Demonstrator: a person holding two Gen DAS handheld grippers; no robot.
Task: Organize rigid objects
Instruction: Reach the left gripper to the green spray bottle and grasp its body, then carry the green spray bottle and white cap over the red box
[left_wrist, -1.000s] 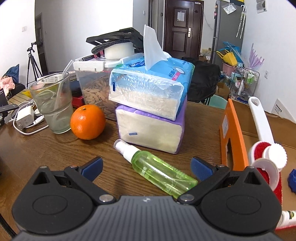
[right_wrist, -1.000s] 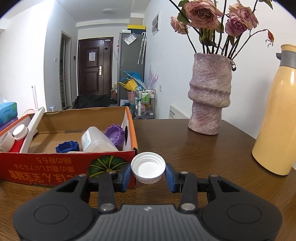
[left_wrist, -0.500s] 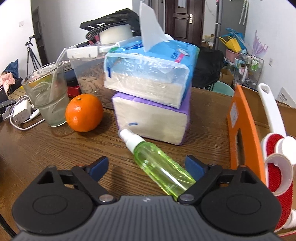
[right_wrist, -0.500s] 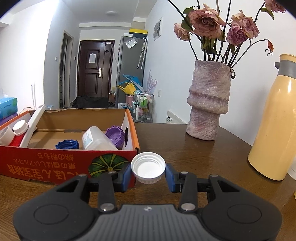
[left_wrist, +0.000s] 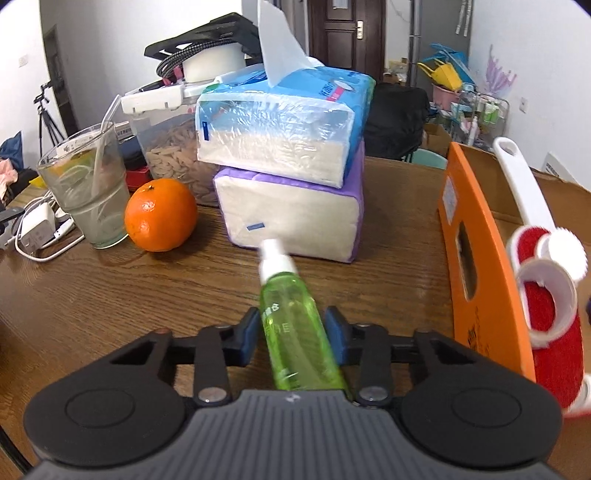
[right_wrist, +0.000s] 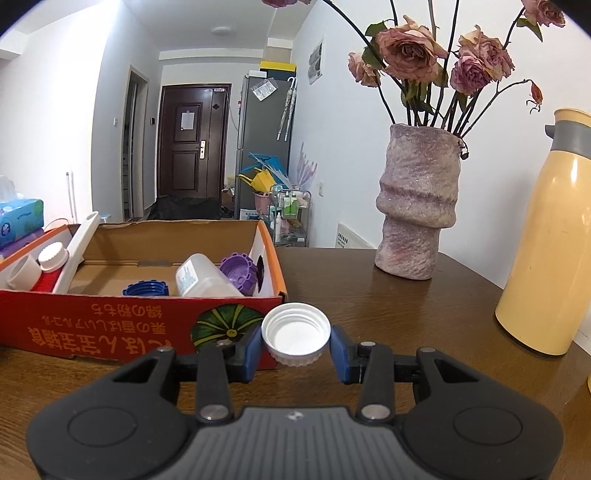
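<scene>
The left gripper (left_wrist: 291, 334) clamps the green bottle (left_wrist: 293, 325) low over the counter (left_wrist: 110, 295); the right gripper (right_wrist: 295, 345) pinches a white cap (right_wrist: 295, 338). Lift each clear of the box (right_wrist: 147, 325) wall, then release inside.

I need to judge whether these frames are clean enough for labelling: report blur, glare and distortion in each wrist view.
Left wrist view: the green spray bottle between the left gripper pads is slightly smeared at its white cap; fisheye bends the cardboard box wall. Right wrist view: sharp, the white cap crisp in the right gripper; soft sheen on the yellow flask, dark vignette corners.
</scene>
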